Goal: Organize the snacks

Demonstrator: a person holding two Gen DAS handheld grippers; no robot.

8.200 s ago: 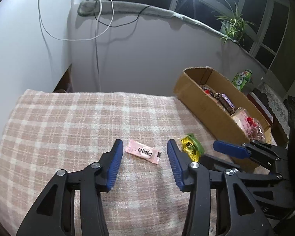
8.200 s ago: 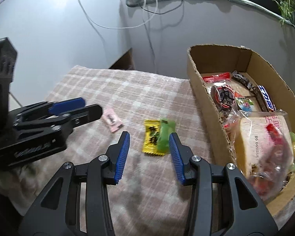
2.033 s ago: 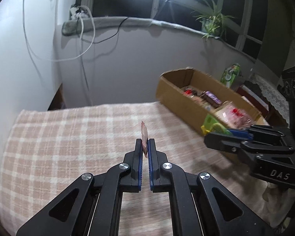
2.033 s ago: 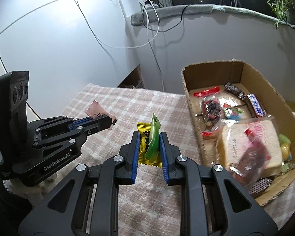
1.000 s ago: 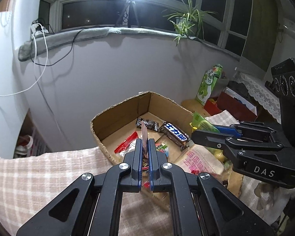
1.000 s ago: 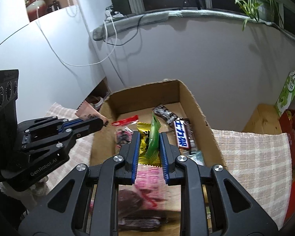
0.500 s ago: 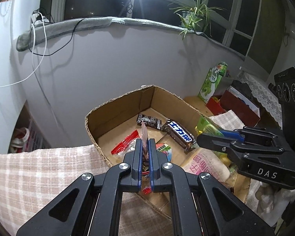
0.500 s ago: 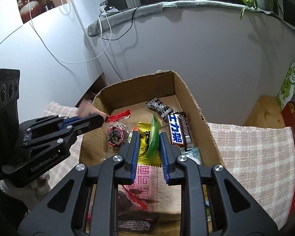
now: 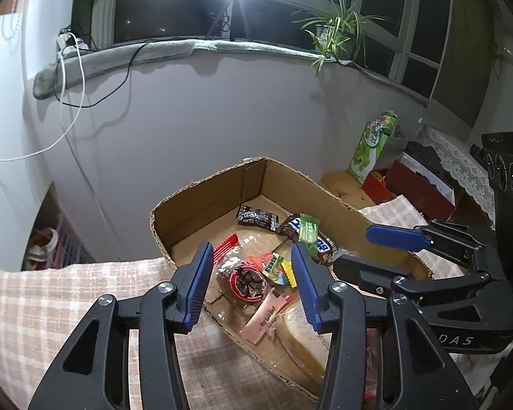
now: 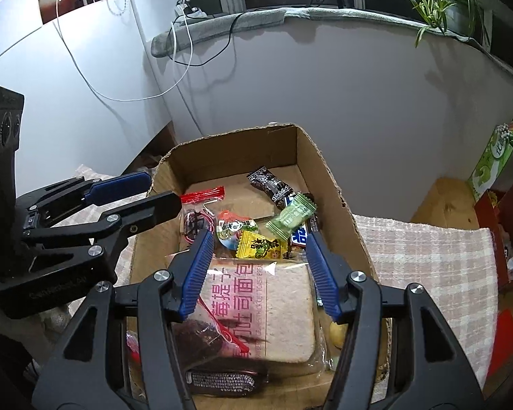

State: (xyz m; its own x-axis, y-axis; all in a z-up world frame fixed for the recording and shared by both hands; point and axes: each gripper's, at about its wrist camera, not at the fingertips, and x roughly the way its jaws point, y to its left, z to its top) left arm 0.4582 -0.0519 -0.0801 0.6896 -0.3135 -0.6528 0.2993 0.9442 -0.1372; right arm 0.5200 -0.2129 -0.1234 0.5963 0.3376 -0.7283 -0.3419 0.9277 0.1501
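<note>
Both grippers hover over the cardboard box [image 9: 205, 189] of snacks, and the jaws of both are opening with nothing pressed between them. Below my left gripper [image 9: 251, 287] the pink packet [image 9: 263, 317] lies loose on the bagged bread inside the box. Under my right gripper [image 10: 258, 273] the green candy [image 10: 292, 217] rests on a chocolate bar, with the yellow packet [image 10: 261, 246] beside it in the cardboard box [image 10: 239, 150]. The left wrist view shows the right gripper [image 9: 369, 251] over the box's right side and the green candy [image 9: 309, 229]. The left gripper [image 10: 164, 193] reaches over the box's left wall.
The box also holds a bag of sliced bread [image 10: 277, 307], chocolate bars [image 10: 268, 181] and other wrapped snacks. It stands on a pink checked cloth [image 10: 420, 249]. A green carton [image 9: 374, 147] and a red box [image 9: 420, 188] stand to the right, near the wall.
Both grippers have gone from shut to open. The pink packet has dropped from the left one, the green and yellow candies from the right one, all into the box.
</note>
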